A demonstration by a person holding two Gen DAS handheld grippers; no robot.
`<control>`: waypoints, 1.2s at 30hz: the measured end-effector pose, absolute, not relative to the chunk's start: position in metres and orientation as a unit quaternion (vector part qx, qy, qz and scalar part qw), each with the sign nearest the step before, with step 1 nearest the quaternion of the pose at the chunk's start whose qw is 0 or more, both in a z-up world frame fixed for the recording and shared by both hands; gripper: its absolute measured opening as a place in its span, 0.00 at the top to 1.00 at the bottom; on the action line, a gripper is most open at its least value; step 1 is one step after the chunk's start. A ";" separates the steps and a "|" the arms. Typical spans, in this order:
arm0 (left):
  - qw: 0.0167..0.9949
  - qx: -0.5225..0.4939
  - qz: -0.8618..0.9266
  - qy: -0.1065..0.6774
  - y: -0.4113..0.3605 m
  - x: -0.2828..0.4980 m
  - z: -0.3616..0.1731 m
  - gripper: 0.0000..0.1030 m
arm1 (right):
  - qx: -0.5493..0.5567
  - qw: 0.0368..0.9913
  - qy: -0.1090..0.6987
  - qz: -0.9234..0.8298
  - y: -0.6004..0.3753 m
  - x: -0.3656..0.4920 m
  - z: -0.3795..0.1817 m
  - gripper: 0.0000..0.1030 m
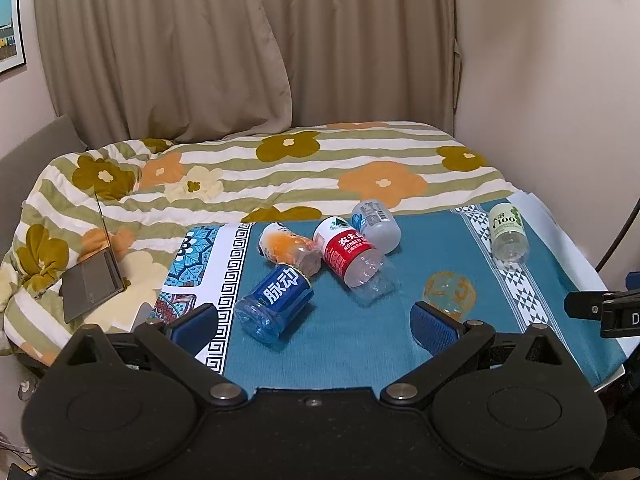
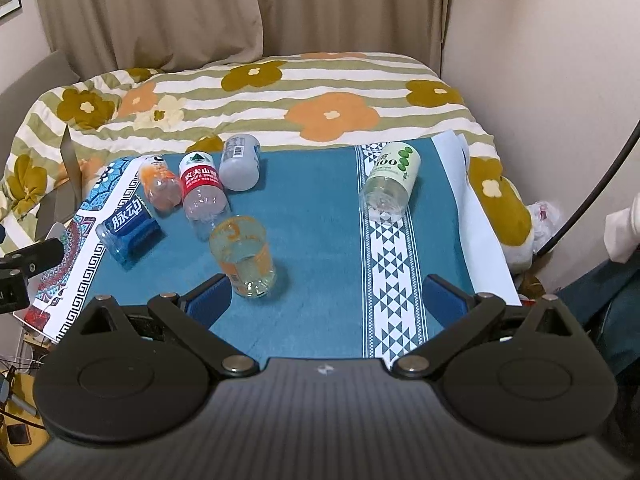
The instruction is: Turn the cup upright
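A clear glass cup with orange print [image 2: 243, 255] stands on the teal tablecloth [image 2: 320, 208], just ahead of my right gripper's left finger. In the left wrist view the cup [image 1: 449, 290] sits right behind my left gripper's right finger. My left gripper [image 1: 314, 322] is open and empty. My right gripper [image 2: 326, 294] is open and empty. Whether the cup's mouth faces up or down is hard to tell.
Several cut plastic bottles lie on the cloth: blue [image 2: 127, 229], orange [image 2: 159, 185], red-labelled [image 2: 202, 190], grey [image 2: 240, 162] and green-labelled [image 2: 390, 182]. A floral quilt [image 2: 280, 96] covers the bed behind. A laptop [image 1: 94, 284] sits at the left.
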State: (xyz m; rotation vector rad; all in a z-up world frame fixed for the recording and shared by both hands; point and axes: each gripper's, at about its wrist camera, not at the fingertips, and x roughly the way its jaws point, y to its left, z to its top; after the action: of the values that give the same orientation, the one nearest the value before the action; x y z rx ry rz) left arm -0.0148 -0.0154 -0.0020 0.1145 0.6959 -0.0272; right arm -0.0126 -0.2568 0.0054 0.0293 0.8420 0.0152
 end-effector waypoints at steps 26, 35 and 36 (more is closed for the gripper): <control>0.940 0.054 -0.019 0.336 -0.017 -0.015 0.002 0.00 | 0.014 0.912 0.409 0.005 -0.257 -0.010 0.005 0.00; 0.941 0.056 -0.017 0.333 -0.015 -0.015 0.002 0.00 | 0.013 0.912 0.409 0.003 -0.259 -0.010 0.005 0.00; 0.941 0.056 -0.017 0.333 -0.015 -0.014 0.002 0.00 | 0.013 0.912 0.409 0.003 -0.258 -0.010 0.005 0.00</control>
State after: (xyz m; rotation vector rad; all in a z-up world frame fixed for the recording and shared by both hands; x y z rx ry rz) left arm -0.0145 -0.0151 0.0023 0.1149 0.6792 -0.0348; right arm -0.0104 -0.2584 0.0052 0.0273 0.8433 0.0071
